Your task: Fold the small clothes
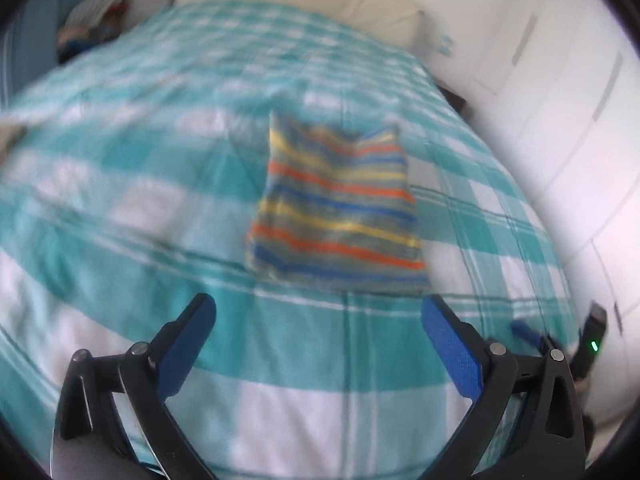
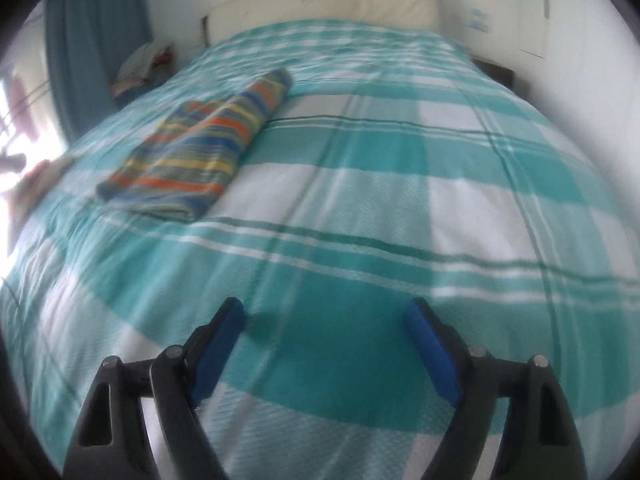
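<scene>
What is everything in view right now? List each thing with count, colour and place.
striped garment: one, grey with orange, yellow and blue stripes, folded, lying on the bedspread, ahead of the left gripper.
bedspread: one, teal and white check, covering the bed.
headboard: one, cream, at the far end of the bed.
curtain: one, blue-green, far left.
pile of things: one, mixed colours, blurred, beside the bed under the curtain.
left gripper: one, black with blue pads, open, empty, over the bedspread.
right gripper: one, black with blue pads, open, empty, to the right of the garment.
</scene>
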Demonstrator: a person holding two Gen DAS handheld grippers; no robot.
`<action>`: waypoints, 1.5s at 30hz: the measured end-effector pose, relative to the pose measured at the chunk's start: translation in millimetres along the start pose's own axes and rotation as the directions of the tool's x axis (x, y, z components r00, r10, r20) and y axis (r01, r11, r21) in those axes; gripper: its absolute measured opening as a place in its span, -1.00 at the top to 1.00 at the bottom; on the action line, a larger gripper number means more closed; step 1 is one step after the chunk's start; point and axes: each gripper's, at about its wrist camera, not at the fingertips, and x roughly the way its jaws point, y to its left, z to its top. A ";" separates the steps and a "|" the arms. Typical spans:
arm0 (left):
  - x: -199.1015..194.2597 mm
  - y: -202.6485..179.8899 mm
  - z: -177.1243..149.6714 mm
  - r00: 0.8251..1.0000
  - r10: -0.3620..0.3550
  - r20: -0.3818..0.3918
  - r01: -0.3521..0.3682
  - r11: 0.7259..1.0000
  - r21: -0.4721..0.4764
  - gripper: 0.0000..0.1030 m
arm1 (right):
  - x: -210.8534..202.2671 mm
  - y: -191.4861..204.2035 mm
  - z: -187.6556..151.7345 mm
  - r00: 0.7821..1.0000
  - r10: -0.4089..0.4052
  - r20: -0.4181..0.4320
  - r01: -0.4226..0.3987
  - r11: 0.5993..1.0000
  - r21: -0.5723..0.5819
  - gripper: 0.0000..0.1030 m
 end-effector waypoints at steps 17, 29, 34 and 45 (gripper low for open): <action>66.5 -23.1 -47.5 0.975 0.220 0.044 -0.223 0.969 0.101 -0.99 | 7.9 14.0 -6.6 0.997 -0.081 0.012 0.082 0.995 -0.054 -0.95; 68.2 -24.3 -49.0 0.973 0.227 0.047 -0.231 0.967 0.106 -0.99 | 7.8 13.8 -6.8 0.997 -0.081 0.012 0.081 0.995 -0.054 -0.97; 68.1 -24.2 -49.0 0.973 0.226 0.048 -0.230 0.967 0.105 -0.99 | 8.0 13.5 -6.7 0.997 -0.080 0.012 0.081 0.995 -0.054 -0.97; 68.4 -23.9 -49.4 0.972 0.229 0.049 -0.233 0.967 0.107 -0.99 | 13.0 18.3 -8.0 0.992 -0.124 -0.003 0.123 0.989 -0.076 -0.99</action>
